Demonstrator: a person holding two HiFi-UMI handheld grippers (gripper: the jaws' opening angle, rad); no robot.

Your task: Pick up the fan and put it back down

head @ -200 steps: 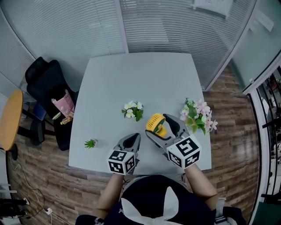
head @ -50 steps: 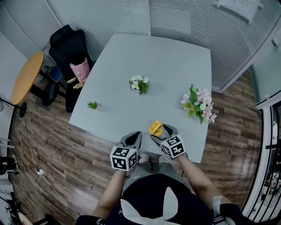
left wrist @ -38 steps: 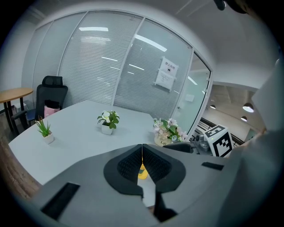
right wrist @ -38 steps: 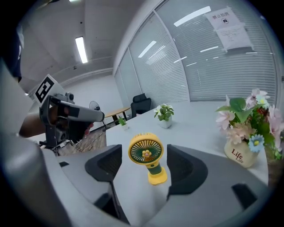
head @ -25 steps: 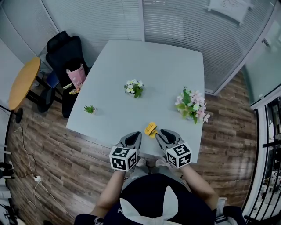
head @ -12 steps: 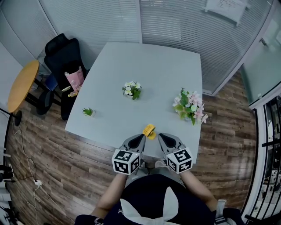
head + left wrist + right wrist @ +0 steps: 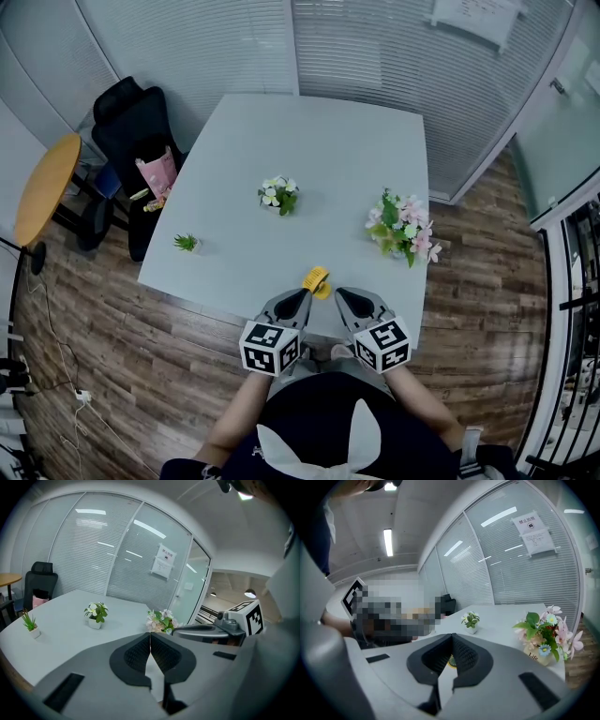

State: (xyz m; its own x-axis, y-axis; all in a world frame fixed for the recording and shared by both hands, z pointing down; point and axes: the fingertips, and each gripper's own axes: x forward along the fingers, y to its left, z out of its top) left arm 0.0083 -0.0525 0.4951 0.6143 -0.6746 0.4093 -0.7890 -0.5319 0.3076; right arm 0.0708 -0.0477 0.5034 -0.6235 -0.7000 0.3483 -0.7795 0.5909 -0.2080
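1. Now the right claw (image 7: 349, 300) has its jaws pressed together with nothing between them. A second ago they stood apart just beside the fan, and two seconds ago the fan sat between them.
2. Just ahead of that claw's tips and a little to their left, the yellow fan (image 7: 317, 279) stands free on the grey table (image 7: 319, 150), close to its near edge. The right gripper view shows a sliver of its yellow through the gap under the closed tips.
3. Eight seconds ago the fan was in the right claw's grip farther in over the table. It now sits apart from both claws.
4. Beside the right claw, on its left, the left claw (image 7: 292, 302) is also closed tight and empty, as it was in every earlier picture. The fan lies just ahead of its tips and slightly to their right, so it stands between the two pairs of tips and a little beyond them.
5. Both claws reach only just over the table's near edge, with their marker cubes back off the table, toward the person.
6. Farther ahead and to the right of the right claw stands a pink bouquet (image 7: 401, 228).
7. Ahead and to the left of the left claw is a small pot of white flowers (image 7: 277, 195).
8. Well off to the left claw's left, near the table's side edge, sits a tiny green plant (image 7: 186, 244).
9. Beyond that side of the table stand a black chair (image 7: 131, 117) and a round wooden table (image 7: 42, 187).
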